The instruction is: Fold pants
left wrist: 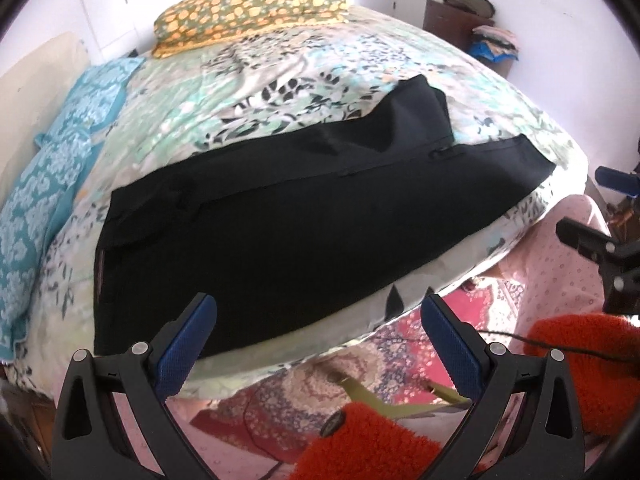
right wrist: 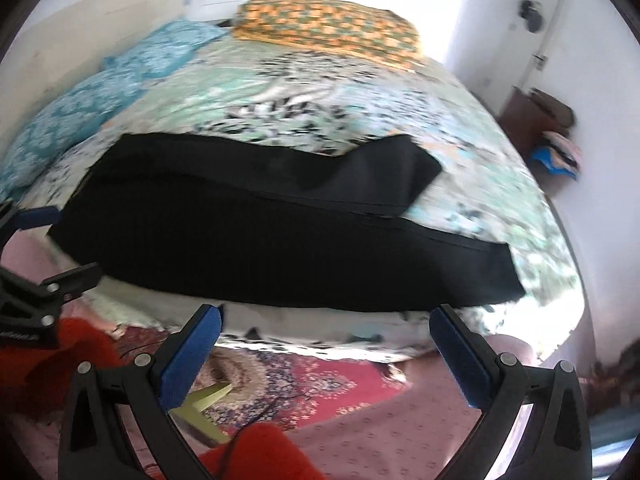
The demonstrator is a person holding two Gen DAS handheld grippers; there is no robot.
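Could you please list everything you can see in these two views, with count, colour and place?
pants: one, black, spread along the bed's near edge
bed cover: one, green-white floral, over the bed
yellow pillow: one, orange-patterned, far side
blue pillows: two, turquoise, left side
rug: one, red patterned, floor
cabinet: one, brown, far right corner, cloth piled on and beside it
left gripper: open, blue pads, off the pants
right gripper: open, blue pads, off the pants

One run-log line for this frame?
black fabric pants flat on floral bedsheet | left gripper open, off | right gripper open, off
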